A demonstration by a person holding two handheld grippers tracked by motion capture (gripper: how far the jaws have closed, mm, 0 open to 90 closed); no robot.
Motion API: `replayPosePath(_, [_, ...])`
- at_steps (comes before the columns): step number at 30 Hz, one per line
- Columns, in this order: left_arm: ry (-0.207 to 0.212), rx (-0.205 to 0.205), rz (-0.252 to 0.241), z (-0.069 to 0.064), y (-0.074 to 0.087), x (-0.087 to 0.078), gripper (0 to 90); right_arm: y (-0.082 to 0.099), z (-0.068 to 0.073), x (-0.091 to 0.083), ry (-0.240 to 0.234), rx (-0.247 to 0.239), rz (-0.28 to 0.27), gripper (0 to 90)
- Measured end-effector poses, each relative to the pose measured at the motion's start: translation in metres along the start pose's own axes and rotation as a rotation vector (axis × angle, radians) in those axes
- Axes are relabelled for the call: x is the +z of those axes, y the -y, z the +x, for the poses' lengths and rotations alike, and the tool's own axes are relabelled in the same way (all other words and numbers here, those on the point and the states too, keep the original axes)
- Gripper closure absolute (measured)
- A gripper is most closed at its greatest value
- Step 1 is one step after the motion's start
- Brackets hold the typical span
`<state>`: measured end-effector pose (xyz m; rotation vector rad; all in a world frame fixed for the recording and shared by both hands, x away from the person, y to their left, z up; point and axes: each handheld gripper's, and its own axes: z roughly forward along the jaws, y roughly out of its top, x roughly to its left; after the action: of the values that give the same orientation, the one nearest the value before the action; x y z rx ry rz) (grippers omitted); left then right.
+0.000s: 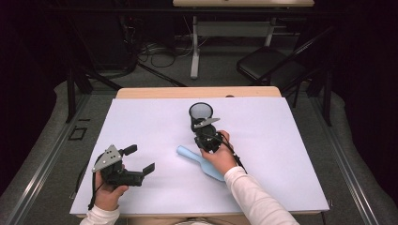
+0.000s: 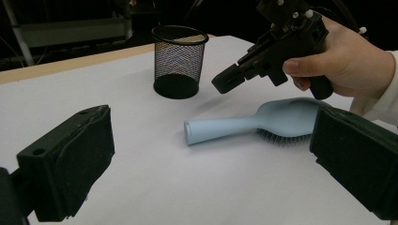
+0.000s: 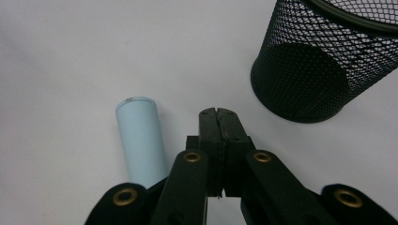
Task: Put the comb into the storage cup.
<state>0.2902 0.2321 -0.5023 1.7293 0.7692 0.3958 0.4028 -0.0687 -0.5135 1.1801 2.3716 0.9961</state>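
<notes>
Light blue hairbrush lies flat on the white table, bristles down, handle end pointing away from the person's right hand and toward table centre; black mesh cup stands upright just beyond it, mouth open upward, apart from the brush.

Right gripper: jaws pressed together with nothing between them; it hangs above the table beside the brush handle, not touching it; the handle sits to one side of the closed tips in the right gripper view. Left gripper: jaws spread wide, empty, resting near the table's near left corner, well apart from the brush; from its own view the brush and cup lie ahead, the right gripper hovering over them.

Judgement: step in hand looks like taking the brush by the handle, likely to stand it in the cup; closed jaws cannot grip, so spread them first; shift sideways until the handle lies between the pads; come down square across the handle, not along it; pinch near mid-handle, since the head end is heavier and could swing; keep clear of the cup wall, which is light and may tip if nudged.
</notes>
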Motion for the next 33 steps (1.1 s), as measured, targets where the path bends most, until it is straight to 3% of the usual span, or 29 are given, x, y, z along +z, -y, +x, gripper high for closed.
replayPosePath(10, [0.009,-0.001,0.004,0.001,0.0,0.0,0.2,-0.005,0.002,0.015,-0.007,-0.002,0.059,90.0])
replayPosePath(33, [0.004,-0.004,0.003,0.002,0.001,0.0,0.3,-0.013,0.023,0.046,-0.023,-0.033,0.168,90.0])
